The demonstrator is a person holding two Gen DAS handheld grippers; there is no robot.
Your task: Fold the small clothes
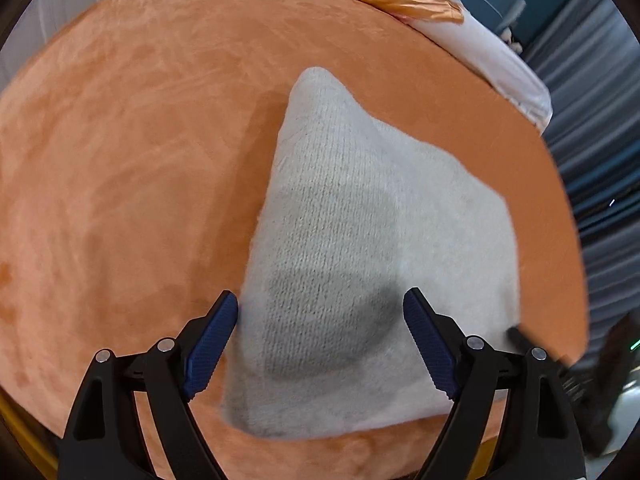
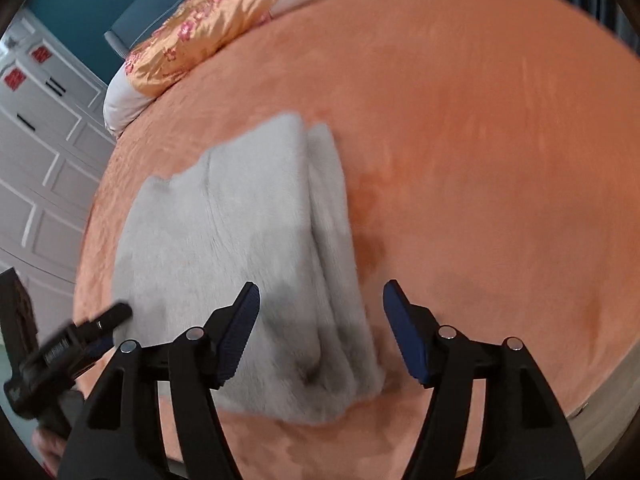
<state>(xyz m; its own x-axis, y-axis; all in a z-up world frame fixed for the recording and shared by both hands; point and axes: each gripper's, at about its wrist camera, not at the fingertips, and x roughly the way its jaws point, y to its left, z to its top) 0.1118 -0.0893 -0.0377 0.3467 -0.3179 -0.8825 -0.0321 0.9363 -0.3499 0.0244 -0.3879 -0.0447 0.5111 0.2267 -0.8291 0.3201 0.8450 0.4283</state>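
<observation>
Grey knit garment (image 1: 360, 248) beneath spread tongs (image 1: 320, 300), no legible writing

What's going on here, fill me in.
A person is folding a small grey knit garment on an orange plush bedspread, with a two-finger gripper in each hand. The garment lies folded in layers. The left gripper and the right gripper are both open above it and grip nothing. A patterned orange pillow lies at the far edge of the bed.
</observation>
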